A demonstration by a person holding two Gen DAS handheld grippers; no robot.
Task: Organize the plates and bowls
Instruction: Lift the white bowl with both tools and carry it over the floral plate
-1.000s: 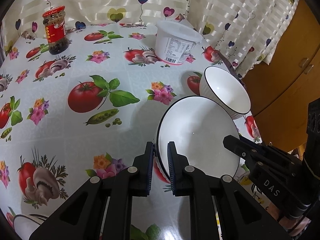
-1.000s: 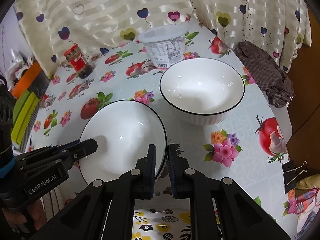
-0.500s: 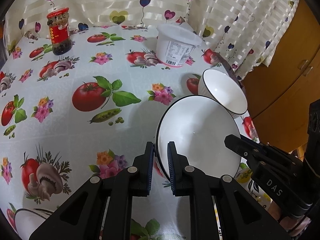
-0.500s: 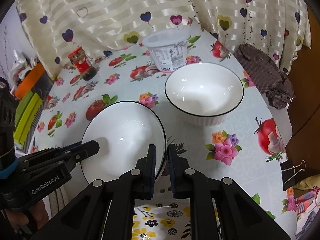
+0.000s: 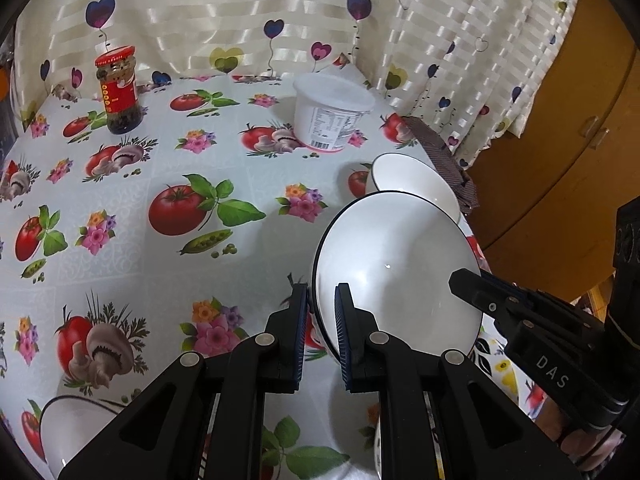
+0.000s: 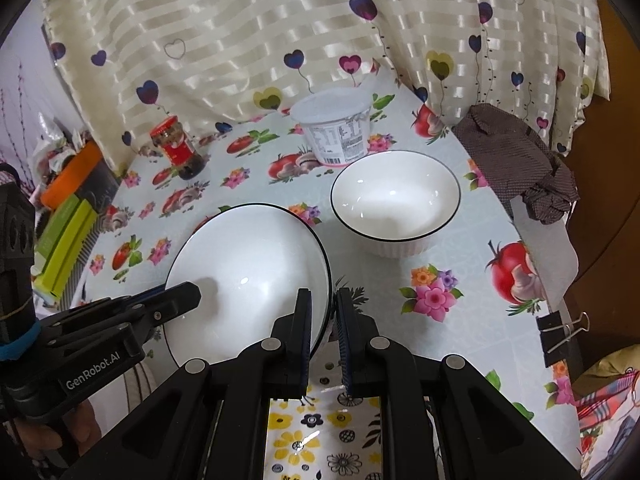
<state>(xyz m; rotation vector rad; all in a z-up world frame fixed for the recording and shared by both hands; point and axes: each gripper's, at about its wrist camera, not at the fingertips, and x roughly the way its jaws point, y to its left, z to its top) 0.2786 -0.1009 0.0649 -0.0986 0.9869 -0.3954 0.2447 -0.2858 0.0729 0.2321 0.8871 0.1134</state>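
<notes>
Both grippers clamp opposite rims of wide white bowl [image 6: 248, 276], held above floral tablecloth [image 5: 168, 280]. Left gripper [image 5: 322, 320] pinches left rim; right gripper [image 6: 323, 320] pinches right rim. Smaller ribbed bowl [image 6: 396, 200] sits on cloth just beyond, near table edge. Risks, judged: thin glossy rim slipping from narrow pads if hands drift apart or tilt unevenly; held bowl knocking smaller bowl toward edge.
</notes>
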